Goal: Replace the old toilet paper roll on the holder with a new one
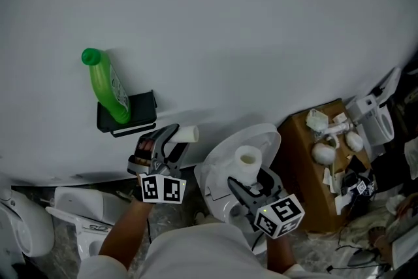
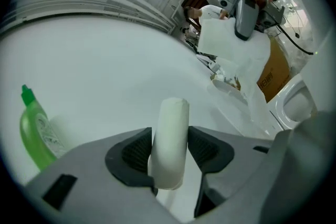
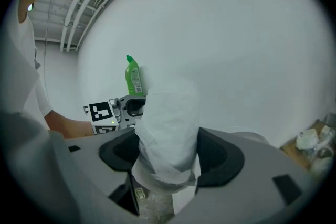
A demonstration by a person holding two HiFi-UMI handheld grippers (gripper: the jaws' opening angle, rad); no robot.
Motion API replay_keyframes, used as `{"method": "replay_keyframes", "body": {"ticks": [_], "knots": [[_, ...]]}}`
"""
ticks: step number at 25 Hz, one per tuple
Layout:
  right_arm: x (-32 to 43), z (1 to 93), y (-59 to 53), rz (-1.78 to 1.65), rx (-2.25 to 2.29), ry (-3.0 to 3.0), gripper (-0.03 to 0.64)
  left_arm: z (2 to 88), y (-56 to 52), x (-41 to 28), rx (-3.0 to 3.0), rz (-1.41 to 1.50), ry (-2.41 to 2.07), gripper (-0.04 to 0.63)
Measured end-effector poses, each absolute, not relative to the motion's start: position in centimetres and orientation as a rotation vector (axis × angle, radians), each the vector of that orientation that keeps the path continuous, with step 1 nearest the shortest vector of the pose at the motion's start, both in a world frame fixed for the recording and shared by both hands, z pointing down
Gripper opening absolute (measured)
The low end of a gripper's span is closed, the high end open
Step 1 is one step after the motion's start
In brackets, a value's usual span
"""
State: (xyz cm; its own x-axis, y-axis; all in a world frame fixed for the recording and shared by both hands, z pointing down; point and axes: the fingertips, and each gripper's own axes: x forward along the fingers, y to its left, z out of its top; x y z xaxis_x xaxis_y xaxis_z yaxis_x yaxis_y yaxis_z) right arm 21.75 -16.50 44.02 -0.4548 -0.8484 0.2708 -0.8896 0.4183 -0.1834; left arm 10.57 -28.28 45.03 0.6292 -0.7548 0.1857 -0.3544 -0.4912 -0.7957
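My left gripper (image 1: 164,144) is shut on a thin, used-up whitish roll core (image 1: 188,134), just right of and below the black wall holder (image 1: 130,115). In the left gripper view both pads press on the core (image 2: 170,134), which stands up between them. My right gripper (image 1: 251,187) is shut on a full white toilet paper roll (image 1: 248,159), held low to the right, apart from the holder. The right gripper view has that roll (image 3: 168,128) filling the jaws, with the left gripper's marker cube (image 3: 101,112) beyond it.
A green bottle (image 1: 108,88) stands tilted on the holder's shelf against the white wall. A white toilet (image 1: 219,183) sits under the right gripper. A cardboard box (image 1: 307,166) of white parts stands to the right, and more white ceramic pieces (image 1: 78,212) lie at the lower left.
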Motion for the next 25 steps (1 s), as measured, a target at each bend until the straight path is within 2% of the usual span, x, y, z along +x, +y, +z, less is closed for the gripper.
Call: {"method": "replay_keyframes", "body": {"ticks": [17, 25], "knots": [[12.9, 42.5, -16.8, 0.374, 1.331, -2.603, 0.314, 40.6, -21.3, -9.7, -2.208, -0.473, 1.507, 0.213], [10.6, 42.3, -17.0, 0.324, 1.297, -2.568, 0.314, 39.7, -18.9, -17.1, -2.238, -0.371, 1.748, 0.212]]}}
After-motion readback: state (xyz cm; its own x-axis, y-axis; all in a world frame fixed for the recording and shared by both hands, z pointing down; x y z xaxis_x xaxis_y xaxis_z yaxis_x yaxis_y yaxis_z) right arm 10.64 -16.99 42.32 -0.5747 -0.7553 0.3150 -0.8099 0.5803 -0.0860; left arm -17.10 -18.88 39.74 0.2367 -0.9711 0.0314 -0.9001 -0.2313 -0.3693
